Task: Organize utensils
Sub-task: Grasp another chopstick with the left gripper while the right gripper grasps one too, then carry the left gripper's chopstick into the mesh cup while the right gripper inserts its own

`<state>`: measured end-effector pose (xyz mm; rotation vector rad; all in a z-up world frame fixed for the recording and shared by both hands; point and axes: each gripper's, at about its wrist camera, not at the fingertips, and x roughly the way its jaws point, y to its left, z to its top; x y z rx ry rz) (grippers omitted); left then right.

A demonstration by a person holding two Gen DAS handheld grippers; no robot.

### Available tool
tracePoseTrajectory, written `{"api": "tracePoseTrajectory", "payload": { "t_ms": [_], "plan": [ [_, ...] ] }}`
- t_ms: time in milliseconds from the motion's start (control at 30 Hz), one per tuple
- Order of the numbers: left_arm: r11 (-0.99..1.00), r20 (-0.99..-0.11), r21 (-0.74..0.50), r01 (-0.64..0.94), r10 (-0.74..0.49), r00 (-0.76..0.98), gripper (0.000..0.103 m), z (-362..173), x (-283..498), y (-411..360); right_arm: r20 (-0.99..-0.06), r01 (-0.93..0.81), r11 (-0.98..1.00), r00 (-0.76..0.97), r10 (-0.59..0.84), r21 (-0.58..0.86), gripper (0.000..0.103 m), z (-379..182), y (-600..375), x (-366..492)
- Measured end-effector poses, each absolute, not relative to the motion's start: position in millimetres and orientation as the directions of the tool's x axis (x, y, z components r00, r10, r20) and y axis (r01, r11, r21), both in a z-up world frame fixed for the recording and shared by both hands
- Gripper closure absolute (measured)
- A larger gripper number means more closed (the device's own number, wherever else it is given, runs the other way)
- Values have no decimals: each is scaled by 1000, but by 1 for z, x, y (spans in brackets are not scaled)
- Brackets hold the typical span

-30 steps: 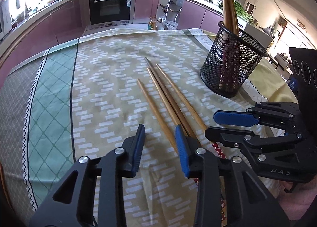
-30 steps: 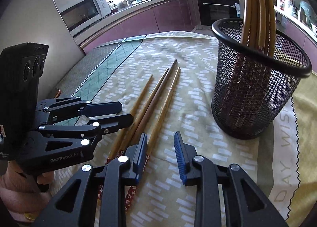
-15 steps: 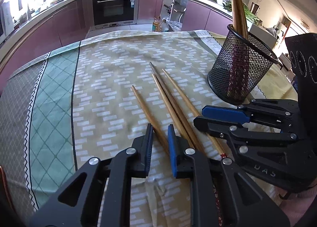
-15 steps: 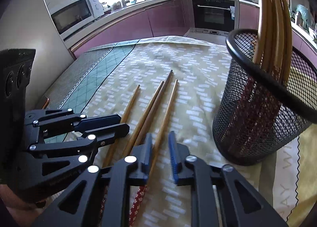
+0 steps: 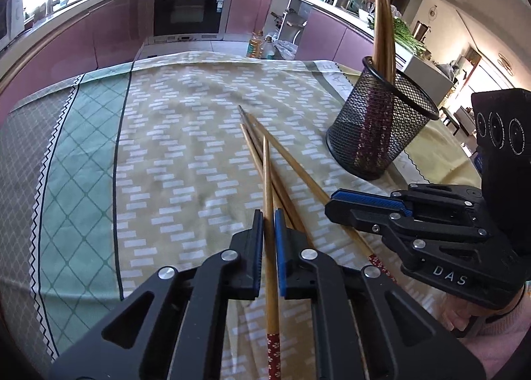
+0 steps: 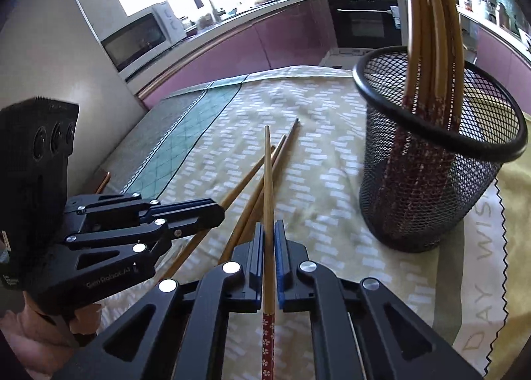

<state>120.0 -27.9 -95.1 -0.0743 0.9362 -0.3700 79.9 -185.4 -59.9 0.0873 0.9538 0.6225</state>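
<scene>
Both grippers had just closed, each clamping one bamboo chopstick. The left gripper [image 5: 268, 219] pinched its chopstick [image 5: 267, 181] at the near end of the loose bundle, left of the black mesh holder [image 5: 378, 134]; its tip now crossed over the two chopsticks [image 5: 285, 194] left on the patterned tablecloth [image 5: 186, 134]. The right gripper [image 6: 269, 230] gripped a second chopstick [image 6: 267, 181], also left of the holder, where more chopsticks [image 6: 431, 48] already stood. With both picked, the transfer into the holder looked ready to begin. Each held chopstick's red floral handle ran out of frame, and the bundle's near ends lay hidden behind the grippers.
</scene>
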Motion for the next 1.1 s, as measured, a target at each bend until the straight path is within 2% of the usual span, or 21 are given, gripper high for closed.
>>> {"api": "tracePoseTrajectory", "payload": {
  "t_ms": [400, 633, 1100],
  "plan": [
    [931, -804, -179, 318, -325, 499, 91, -106, 123, -35, -765, -469, 821, 380, 521, 326, 96, -70, -174, 87],
    [932, -799, -199, 302, -333, 500, 95, -103, 127, -34, -746, -476, 815, 398, 534, 329, 97, -62, -177, 84],
    [859, -677, -302, 414, -499, 541, 95, -39, 108, -32, -649, -498, 798, 491, 582, 339, 97, -16, -216, 56]
  ]
}}
